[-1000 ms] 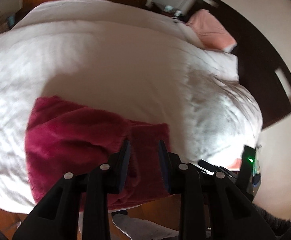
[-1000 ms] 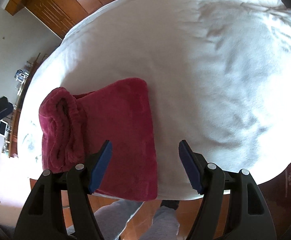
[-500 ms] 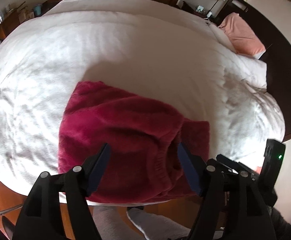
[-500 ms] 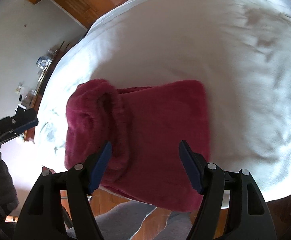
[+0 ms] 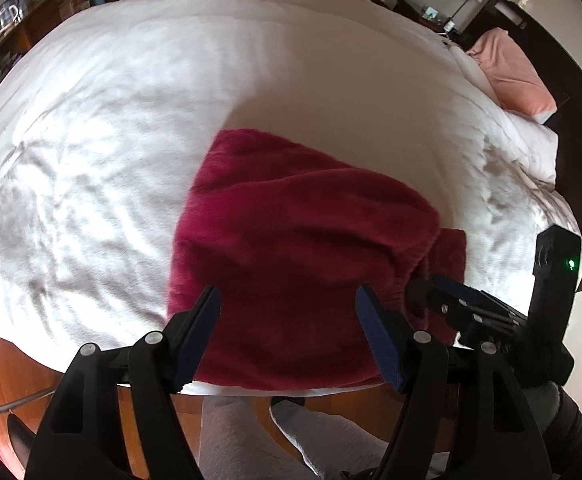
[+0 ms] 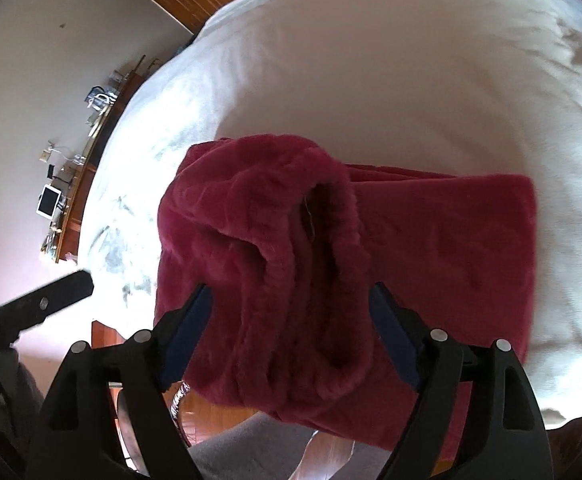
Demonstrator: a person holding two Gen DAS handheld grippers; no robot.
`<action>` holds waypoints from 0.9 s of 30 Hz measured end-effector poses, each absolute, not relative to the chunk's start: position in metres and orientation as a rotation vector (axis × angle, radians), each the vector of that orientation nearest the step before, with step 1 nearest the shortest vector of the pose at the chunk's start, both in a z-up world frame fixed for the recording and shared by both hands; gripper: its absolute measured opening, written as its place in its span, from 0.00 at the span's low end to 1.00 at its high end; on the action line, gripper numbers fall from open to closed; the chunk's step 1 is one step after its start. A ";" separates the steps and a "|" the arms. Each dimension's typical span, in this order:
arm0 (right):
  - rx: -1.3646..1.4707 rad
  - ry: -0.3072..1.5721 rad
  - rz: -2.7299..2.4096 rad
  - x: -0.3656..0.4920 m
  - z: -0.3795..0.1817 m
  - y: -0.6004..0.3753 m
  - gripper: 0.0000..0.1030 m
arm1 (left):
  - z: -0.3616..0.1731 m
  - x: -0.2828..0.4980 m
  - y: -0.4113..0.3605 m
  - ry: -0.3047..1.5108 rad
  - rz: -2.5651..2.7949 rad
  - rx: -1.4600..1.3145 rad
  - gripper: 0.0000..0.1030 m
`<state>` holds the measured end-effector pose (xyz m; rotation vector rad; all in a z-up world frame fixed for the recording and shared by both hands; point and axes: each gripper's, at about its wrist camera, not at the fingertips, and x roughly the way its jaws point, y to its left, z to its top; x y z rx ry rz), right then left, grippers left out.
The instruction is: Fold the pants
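Observation:
The dark red fleece pants (image 5: pixel 291 240) lie folded in a thick bundle at the near edge of the white bed (image 5: pixel 131 120). In the right wrist view the pants (image 6: pixel 451 248) show their elastic waistband (image 6: pixel 331 220) folded on top at the left. My left gripper (image 5: pixel 289 324) is open and empty, its jaws standing over the near edge of the bundle. My right gripper (image 6: pixel 291 328) is open and empty, over the waistband end. The right gripper also shows in the left wrist view (image 5: pixel 471 308), beside the bundle's right end.
A pink pillow (image 5: pixel 511 76) lies at the head of the bed by a dark headboard (image 5: pixel 571 92). A wooden sideboard with small items (image 6: pixel 75 176) runs along the wall. The person's grey-trousered legs (image 5: pixel 251 440) stand at the bed's near edge on a wooden floor.
My left gripper opened and let go of the pants, then drew back left. The right gripper shifted left over the waistband end. The bundle now rests on the bed.

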<state>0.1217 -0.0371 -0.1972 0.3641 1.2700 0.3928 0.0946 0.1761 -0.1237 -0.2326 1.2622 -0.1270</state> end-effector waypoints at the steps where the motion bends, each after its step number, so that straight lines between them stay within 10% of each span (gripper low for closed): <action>1: 0.366 1.277 0.386 0.125 -0.201 -0.032 0.79 | -0.125 0.094 0.180 1.266 -0.125 -0.235 0.68; 8: 0.316 1.312 0.299 0.132 -0.216 -0.023 0.77 | -0.135 0.094 0.205 1.290 -0.110 -0.254 0.68; 19: 0.166 1.305 0.293 0.126 -0.208 -0.011 0.28 | -0.148 0.103 0.218 1.318 -0.117 -0.264 0.68; 27: 0.290 1.246 0.395 0.111 -0.161 -0.029 0.24 | -0.151 0.108 0.213 1.316 -0.128 -0.250 0.68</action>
